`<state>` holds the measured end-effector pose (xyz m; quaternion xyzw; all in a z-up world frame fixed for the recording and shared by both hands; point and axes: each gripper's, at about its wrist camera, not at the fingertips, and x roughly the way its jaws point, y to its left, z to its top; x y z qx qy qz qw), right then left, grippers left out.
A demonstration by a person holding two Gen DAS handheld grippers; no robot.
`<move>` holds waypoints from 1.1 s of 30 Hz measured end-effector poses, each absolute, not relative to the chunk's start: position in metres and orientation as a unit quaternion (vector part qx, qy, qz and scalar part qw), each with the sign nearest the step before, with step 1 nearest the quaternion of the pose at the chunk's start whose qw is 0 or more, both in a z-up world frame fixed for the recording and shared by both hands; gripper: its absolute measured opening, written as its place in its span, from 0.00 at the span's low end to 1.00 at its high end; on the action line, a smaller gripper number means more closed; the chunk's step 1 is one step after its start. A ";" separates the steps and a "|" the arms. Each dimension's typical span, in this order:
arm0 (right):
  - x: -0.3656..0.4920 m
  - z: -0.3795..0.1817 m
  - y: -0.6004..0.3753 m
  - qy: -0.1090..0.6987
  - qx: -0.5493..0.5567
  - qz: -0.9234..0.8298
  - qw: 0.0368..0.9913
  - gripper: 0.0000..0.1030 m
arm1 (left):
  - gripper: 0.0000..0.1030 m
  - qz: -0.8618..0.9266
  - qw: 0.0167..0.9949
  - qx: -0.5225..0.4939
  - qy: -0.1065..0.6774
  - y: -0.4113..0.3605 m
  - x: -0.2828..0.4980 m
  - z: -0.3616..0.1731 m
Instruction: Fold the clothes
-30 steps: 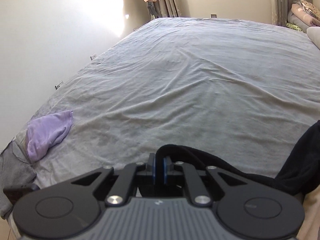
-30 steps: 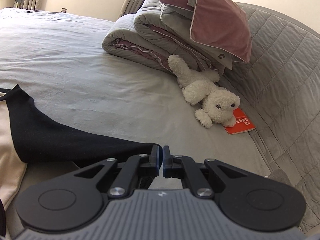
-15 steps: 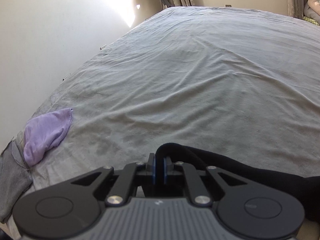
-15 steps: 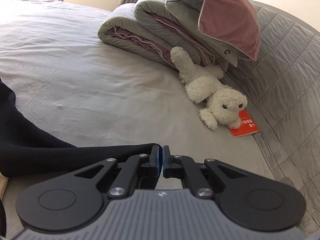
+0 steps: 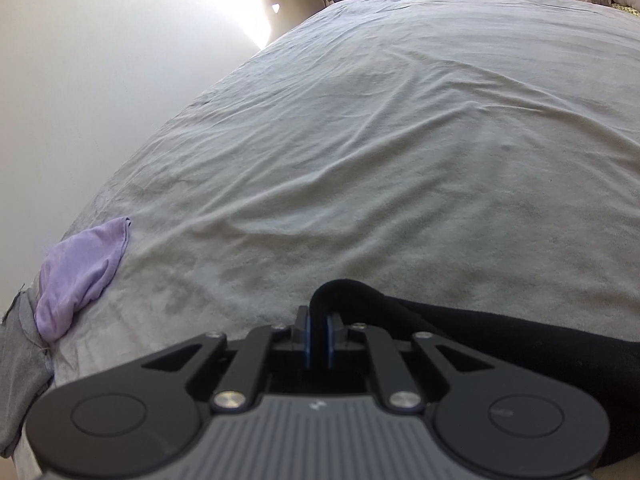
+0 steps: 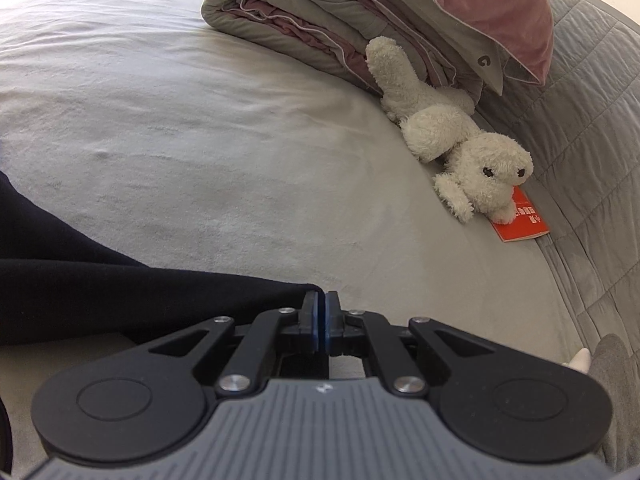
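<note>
While both tongs, left (image 5: pixel 318 338) and right (image 6: pixel 322 326), stay clamped on the black garment's (image 5: pixel 500 332) edge, we judge it soft, light, droopy; corners at nine and three o'clock suit gripping.

Grey bed (image 5: pixel 400 152) bearing purple cloth (image 5: pixel 82 270), plush toy (image 6: pixel 452 136), folded duvet (image 6: pixel 320 20).
</note>
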<state>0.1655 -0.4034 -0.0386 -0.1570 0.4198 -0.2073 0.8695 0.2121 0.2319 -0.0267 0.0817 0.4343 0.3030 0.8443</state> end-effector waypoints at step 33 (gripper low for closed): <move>0.086 0.006 -0.376 0.444 -0.120 -0.136 0.878 0.33 | 0.47 0.218 0.858 0.010 0.465 0.189 0.124 0.009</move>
